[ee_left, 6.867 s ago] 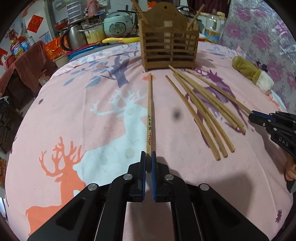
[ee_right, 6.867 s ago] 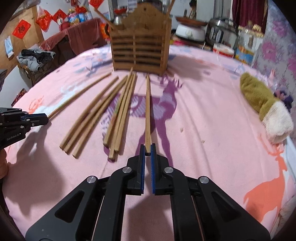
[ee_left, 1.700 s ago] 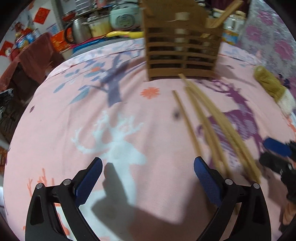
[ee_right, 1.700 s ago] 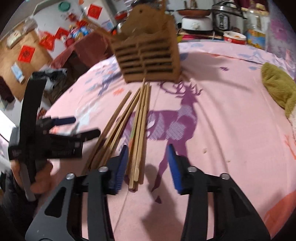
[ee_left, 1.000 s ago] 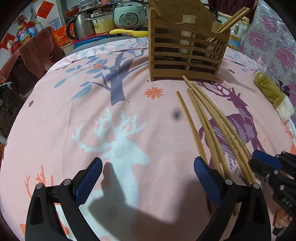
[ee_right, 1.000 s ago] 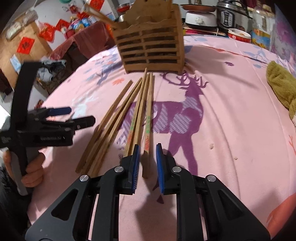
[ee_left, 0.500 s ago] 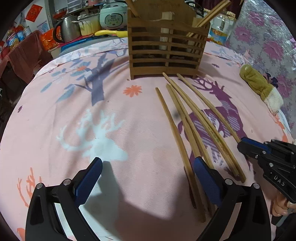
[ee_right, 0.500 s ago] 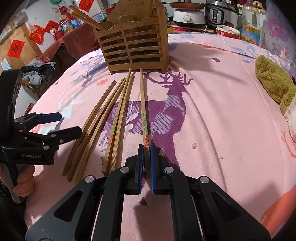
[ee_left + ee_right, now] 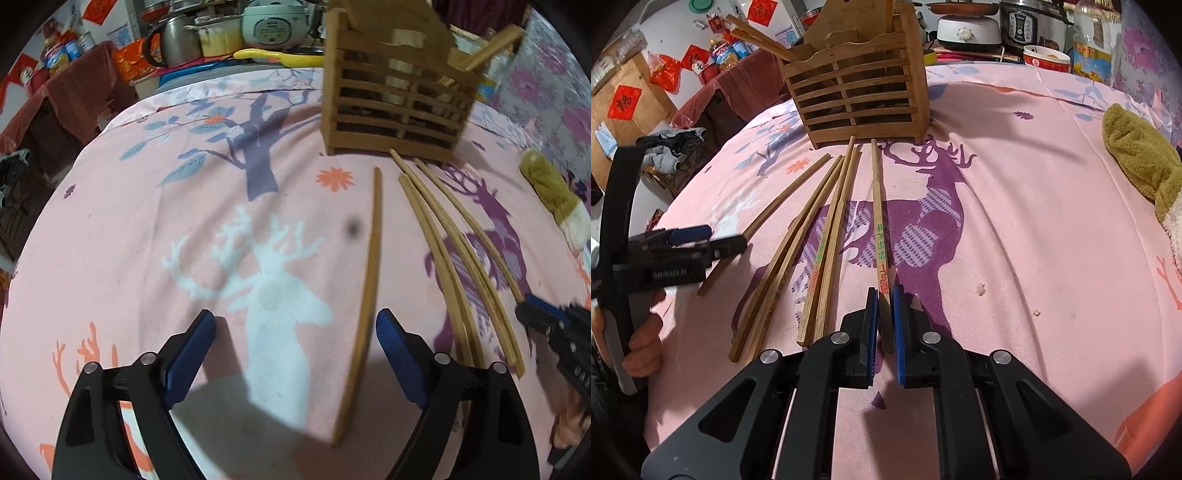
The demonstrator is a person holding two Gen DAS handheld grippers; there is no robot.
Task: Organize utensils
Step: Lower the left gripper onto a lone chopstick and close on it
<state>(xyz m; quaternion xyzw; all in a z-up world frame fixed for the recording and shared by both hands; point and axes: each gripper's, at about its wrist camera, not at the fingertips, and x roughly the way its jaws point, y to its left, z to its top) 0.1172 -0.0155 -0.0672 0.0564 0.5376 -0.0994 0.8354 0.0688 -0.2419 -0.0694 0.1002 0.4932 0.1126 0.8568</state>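
Observation:
A slatted wooden holder (image 9: 395, 110) (image 9: 860, 99) stands at the back of the pink cloth with chopsticks (image 9: 757, 33) leaning out of it. Several loose chopsticks (image 9: 827, 236) lie in front of it. My right gripper (image 9: 884, 299) (image 9: 524, 308) is shut on the near end of the rightmost, printed chopstick (image 9: 877, 206). My left gripper (image 9: 293, 332) (image 9: 726, 237) is closing, with the leftmost chopstick (image 9: 371, 266) lying between its jaws close to the right pad (image 9: 395, 343). The pads do not press on it.
An olive and white cloth (image 9: 550, 188) (image 9: 1137, 158) lies at the right edge. Behind the table stand a rice cooker (image 9: 275, 22), a kettle (image 9: 173, 40), a bowl (image 9: 1047, 57) and an oil bottle (image 9: 1093, 55). Small crumbs (image 9: 980, 290) dot the cloth.
My right gripper shut on the printed chopstick. My left gripper shifted so the leftmost chopstick now lies between its jaws, which have narrowed a little.

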